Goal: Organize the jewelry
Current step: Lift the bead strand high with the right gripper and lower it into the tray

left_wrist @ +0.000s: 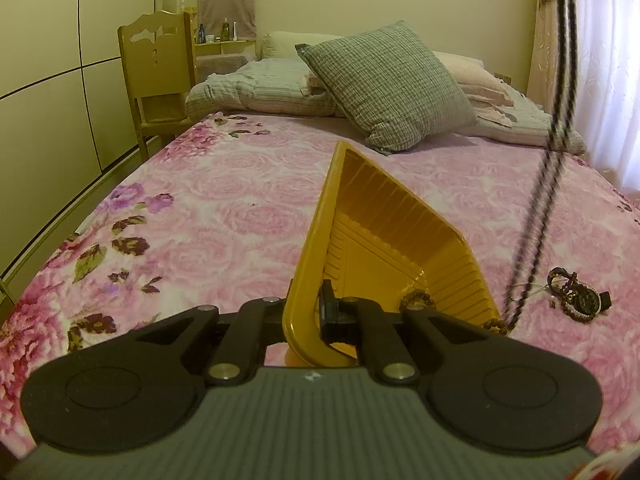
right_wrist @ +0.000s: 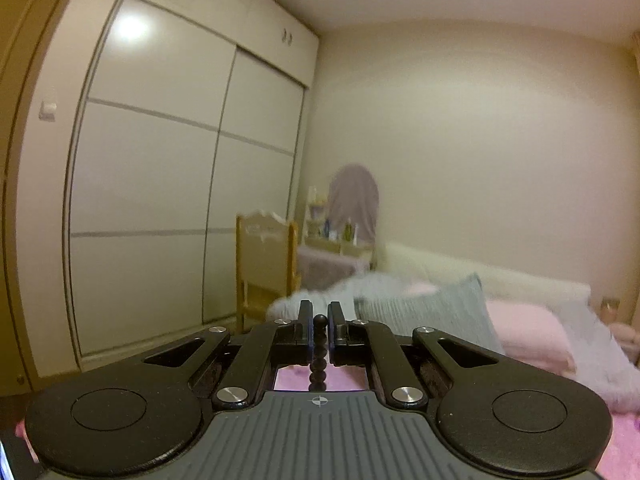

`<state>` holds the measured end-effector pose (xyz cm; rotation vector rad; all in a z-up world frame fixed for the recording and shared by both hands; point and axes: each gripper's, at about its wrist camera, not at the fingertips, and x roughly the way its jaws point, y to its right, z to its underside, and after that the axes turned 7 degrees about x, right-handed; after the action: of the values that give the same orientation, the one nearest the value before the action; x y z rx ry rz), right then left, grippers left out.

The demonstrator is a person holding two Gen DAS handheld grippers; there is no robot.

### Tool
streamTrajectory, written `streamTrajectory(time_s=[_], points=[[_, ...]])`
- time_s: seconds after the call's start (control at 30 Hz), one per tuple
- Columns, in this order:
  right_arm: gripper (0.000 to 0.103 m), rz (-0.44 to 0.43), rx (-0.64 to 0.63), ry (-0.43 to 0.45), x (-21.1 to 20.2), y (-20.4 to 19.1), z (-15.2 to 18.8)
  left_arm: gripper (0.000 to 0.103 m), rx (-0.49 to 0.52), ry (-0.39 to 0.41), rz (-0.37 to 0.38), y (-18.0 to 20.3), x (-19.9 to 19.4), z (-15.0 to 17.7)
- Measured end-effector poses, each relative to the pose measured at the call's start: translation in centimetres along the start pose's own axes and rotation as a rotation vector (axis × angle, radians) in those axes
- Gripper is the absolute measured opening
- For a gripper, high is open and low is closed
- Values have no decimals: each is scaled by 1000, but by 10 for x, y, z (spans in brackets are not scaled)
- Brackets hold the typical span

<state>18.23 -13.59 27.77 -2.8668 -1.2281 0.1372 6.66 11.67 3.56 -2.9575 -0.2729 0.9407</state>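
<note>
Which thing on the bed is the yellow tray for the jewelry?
Find the pink flowery bedspread and the big grey checked pillow. In front of the pillow the left claw is shut on the rim of the yellow tray. It is the only bright yellow ridged thing, tipped on edge beside the dark bead pile.

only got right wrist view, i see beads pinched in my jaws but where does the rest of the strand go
Observer: The strand hangs down, blurred, and its lower end reaches the near right corner of the tray.
Operator: is the tray lying flat
Observer: No. The left gripper is shut on its near wall, and the tray is tipped up on edge.
Operator: any more jewelry out there
Observer: Yes, a dark pile of jewelry lies on the bedspread, to the right of the tray.
</note>
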Motion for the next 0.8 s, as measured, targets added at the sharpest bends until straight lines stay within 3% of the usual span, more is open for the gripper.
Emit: streamTrajectory(time_s=[0.17,0.33,0.6,0.8], points=[[7,-36,-5,76,-2,-9,-29,7,-4,0,0,0,0,1],[7,-84,-12,49,9,-22,-25,7,-6,0,0,1,0,1],[7,-151,39,-219,52,-36,56,7,-10,-1,-1,0,1,0],[7,-153,65,-384,75,-31,118,7,-10,-1,0,-1,1,0]])
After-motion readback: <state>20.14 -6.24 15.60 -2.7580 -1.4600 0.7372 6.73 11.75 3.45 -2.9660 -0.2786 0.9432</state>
